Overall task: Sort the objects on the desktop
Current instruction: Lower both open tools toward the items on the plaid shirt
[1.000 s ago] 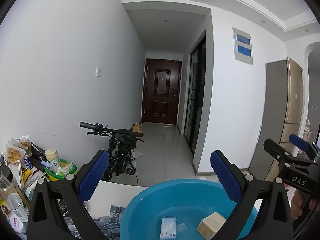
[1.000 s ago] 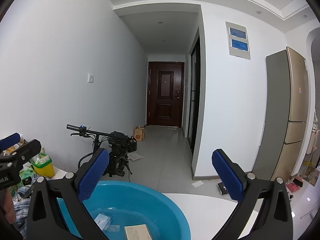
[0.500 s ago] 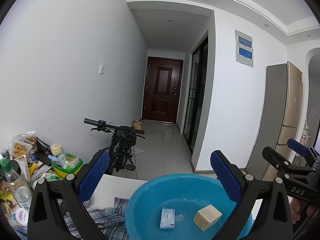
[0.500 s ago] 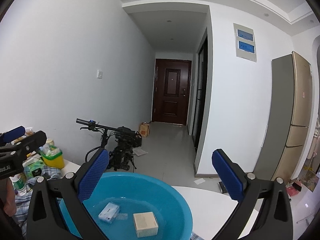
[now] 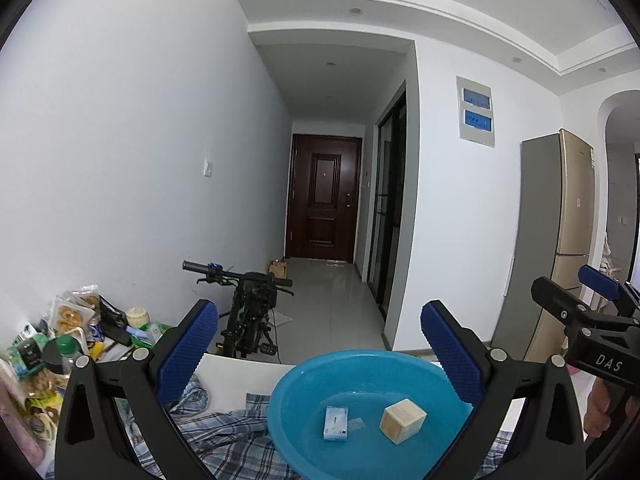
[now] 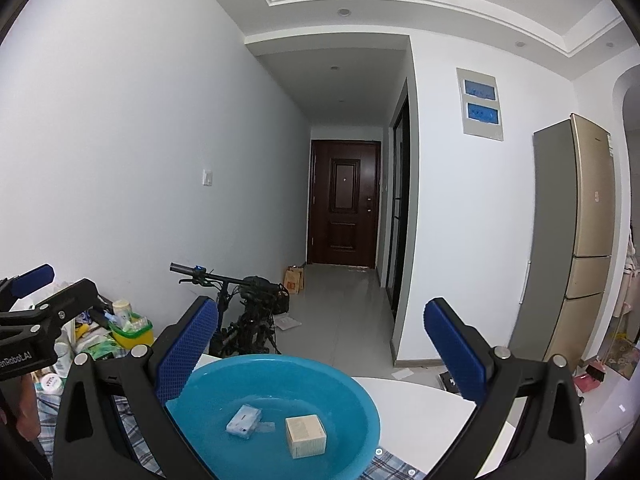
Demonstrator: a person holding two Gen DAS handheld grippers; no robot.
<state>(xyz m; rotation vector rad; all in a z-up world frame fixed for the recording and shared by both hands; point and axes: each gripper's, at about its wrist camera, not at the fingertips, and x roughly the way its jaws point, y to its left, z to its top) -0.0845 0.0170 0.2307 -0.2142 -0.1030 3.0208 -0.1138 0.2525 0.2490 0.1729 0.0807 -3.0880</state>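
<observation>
A blue plastic basin (image 5: 304, 384) stands on a white table and holds a beige cube box (image 5: 402, 420) and a small light-blue packet (image 5: 335, 423). It also shows in the right wrist view (image 6: 344, 384), with the box (image 6: 306, 436) and the packet (image 6: 244, 422). My left gripper (image 5: 320, 344) is open and empty, above and before the basin. My right gripper (image 6: 322, 340) is open and empty, also above the basin. Each gripper shows at the edge of the other's view.
A plaid cloth (image 5: 224, 436) lies left of the basin. A pile of snacks, bottles and a green-yellow tub (image 6: 128, 330) crowds the table's left end. A bicycle (image 5: 252, 312) stands behind the table. A fridge (image 6: 576, 240) is at the right.
Both cameras have tilted down or drawn back, so more of the basin, its two items and the plaid cloth now show. Both grippers stay open.
</observation>
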